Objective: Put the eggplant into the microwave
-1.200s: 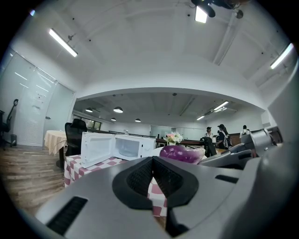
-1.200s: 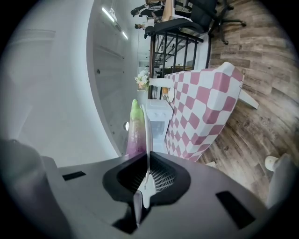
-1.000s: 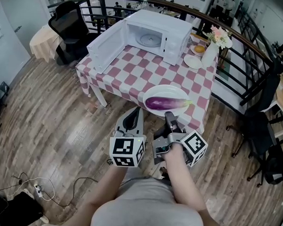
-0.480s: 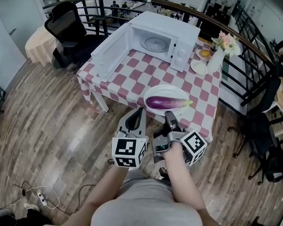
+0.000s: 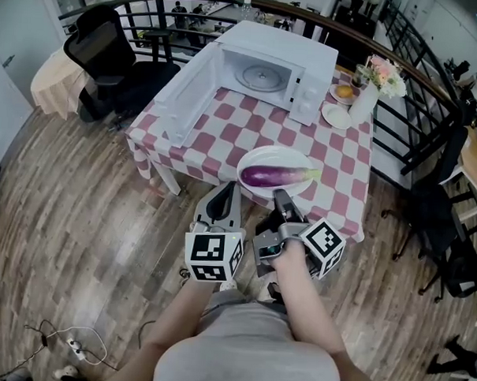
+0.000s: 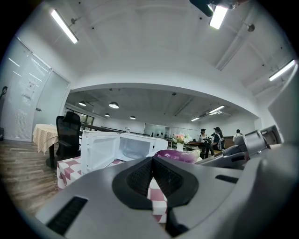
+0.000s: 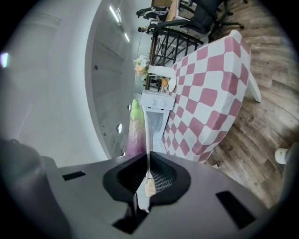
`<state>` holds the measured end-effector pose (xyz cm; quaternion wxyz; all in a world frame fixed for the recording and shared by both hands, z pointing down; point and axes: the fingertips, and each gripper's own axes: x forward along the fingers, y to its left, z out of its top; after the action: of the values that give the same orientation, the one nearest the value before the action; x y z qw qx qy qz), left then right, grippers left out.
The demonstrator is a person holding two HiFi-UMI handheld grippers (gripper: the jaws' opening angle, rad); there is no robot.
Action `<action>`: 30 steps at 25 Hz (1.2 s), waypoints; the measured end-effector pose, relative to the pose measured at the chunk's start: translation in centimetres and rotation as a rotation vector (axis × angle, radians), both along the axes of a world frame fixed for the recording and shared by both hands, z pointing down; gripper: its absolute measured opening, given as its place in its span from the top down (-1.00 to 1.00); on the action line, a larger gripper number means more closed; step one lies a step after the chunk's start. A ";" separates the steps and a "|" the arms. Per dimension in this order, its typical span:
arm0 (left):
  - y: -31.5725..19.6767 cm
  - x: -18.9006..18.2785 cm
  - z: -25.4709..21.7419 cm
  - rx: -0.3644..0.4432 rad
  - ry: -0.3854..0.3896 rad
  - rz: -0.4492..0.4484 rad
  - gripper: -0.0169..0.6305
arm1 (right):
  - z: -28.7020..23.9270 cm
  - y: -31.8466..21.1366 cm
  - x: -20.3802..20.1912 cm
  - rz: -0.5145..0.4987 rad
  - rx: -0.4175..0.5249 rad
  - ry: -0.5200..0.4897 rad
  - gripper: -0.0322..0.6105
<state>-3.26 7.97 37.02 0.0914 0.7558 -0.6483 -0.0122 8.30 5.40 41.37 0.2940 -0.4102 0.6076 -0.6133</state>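
Observation:
A purple eggplant [image 5: 275,176] lies on a white plate [image 5: 252,159]. The plate hangs in the air just before the near edge of the checked table [image 5: 249,123]. My right gripper [image 5: 279,197] is shut on its near rim, and the right gripper view shows the thin plate rim [image 7: 145,135] between the pads with the eggplant [image 7: 136,130] beyond. Beside it, my left gripper [image 5: 229,190] is shut and holds nothing. At the table's far side stands the white microwave [image 5: 268,65], its door [image 5: 184,89] swung wide open to the left. The left gripper view also shows the microwave [image 6: 124,147] and the eggplant [image 6: 180,155].
A vase of flowers [image 5: 373,81] and two small plates [image 5: 345,92] stand right of the microwave. A black office chair [image 5: 110,54] is left of the table. A dark railing [image 5: 417,83] curves behind it. Cables [image 5: 74,344] lie on the wooden floor.
Both grippers, with the plate and eggplant, have come closer to the table. The microwave and table now sit lower and larger in the head view.

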 end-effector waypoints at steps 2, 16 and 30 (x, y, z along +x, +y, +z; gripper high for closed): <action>-0.1 -0.6 0.2 -0.004 0.003 0.002 0.94 | 0.1 -0.1 -0.6 0.003 -0.004 -0.001 0.79; -1.7 -3.4 1.5 -0.017 0.029 -0.014 0.94 | 1.0 -1.1 -2.2 0.028 -0.024 -0.001 0.79; -6.7 -4.2 2.6 -0.028 0.007 0.003 0.94 | 1.3 -7.2 -3.6 0.036 -0.021 -0.027 0.79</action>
<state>-7.41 1.28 39.65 0.1040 0.7553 -0.6471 -0.0055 4.65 -1.75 42.68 0.3090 -0.4155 0.5897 -0.6197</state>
